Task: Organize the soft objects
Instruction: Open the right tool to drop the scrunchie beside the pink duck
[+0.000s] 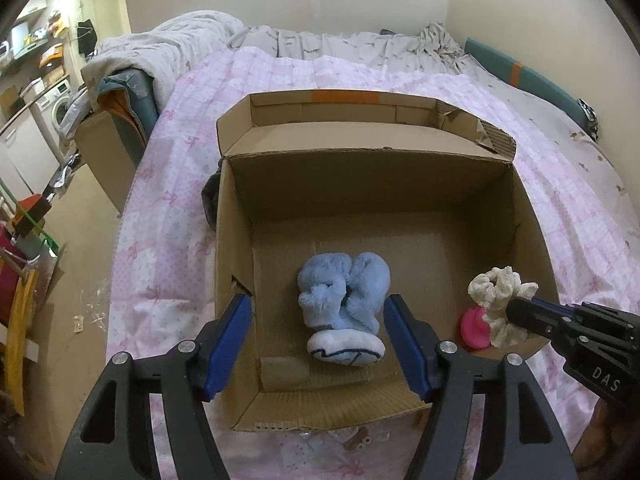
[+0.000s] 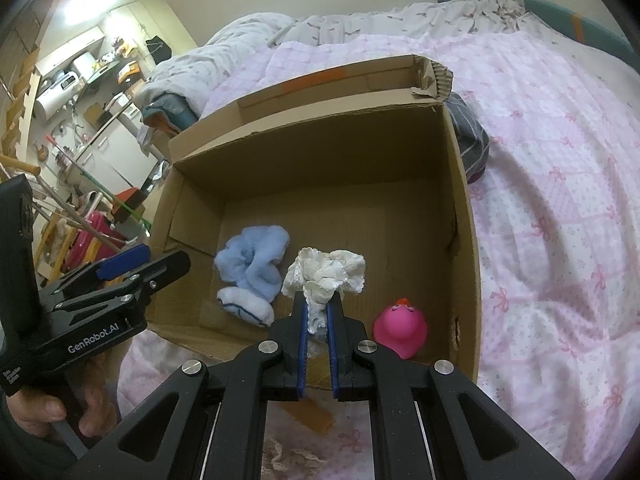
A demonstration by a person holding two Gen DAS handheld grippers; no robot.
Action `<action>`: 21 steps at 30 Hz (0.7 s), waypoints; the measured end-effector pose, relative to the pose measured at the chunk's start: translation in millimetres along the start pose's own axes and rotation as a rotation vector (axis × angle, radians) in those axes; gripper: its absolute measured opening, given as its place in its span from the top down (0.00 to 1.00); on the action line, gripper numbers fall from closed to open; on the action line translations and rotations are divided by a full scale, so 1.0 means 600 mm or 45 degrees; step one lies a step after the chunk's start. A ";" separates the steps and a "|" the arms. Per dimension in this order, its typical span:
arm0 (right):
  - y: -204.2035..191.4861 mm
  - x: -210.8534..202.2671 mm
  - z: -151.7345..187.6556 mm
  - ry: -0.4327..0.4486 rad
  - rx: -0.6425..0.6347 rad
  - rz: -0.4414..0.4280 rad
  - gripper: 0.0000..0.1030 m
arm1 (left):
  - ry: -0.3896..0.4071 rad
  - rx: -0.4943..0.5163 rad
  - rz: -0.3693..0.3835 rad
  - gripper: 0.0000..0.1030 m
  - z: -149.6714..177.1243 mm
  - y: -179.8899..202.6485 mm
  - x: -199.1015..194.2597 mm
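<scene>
We hold the left gripper (image 1: 320,344) wide over the boxed blue sock (image 1: 344,304), while the right gripper (image 2: 318,320) pinches the white lace cloth (image 2: 326,274) for boxing.

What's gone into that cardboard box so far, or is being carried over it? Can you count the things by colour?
Blue: 1, the fluffy light-blue plush slipper lying on the box floor
Pink: 1, the pink rubber duck in the box corner
Cream-white: 1, the bunched lacy cloth pinched in the right gripper above the box
Total: 3

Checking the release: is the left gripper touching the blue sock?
Apart. The left wrist view shows the left gripper open, with bare cardboard either side of the blue sock.
</scene>
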State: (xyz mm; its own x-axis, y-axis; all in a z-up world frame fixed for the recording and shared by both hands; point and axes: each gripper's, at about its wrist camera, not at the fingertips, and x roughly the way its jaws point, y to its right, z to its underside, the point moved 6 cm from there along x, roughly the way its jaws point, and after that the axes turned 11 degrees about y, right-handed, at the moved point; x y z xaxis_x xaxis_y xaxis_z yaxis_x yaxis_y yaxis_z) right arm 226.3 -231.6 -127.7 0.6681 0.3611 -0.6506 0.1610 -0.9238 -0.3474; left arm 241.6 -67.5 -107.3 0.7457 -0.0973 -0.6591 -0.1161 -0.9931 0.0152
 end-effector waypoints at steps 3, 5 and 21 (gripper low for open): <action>0.002 0.000 0.000 0.005 -0.002 0.012 0.90 | 0.004 -0.004 0.000 0.36 0.000 0.001 0.000; 0.004 0.000 0.000 0.009 0.006 0.012 0.90 | 0.007 -0.008 0.000 0.36 -0.001 -0.001 -0.001; 0.020 -0.010 -0.015 0.075 0.125 -0.022 0.24 | 0.003 -0.017 0.003 0.36 0.000 -0.002 -0.009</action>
State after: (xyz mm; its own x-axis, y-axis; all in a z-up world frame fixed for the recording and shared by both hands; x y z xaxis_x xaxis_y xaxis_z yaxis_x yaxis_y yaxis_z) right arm 230.9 -246.1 -121.9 0.7078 0.3662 -0.6040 0.1027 -0.8994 -0.4249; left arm 237.9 -65.9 -104.0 0.7470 -0.1000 -0.6572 -0.1090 -0.9937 0.0272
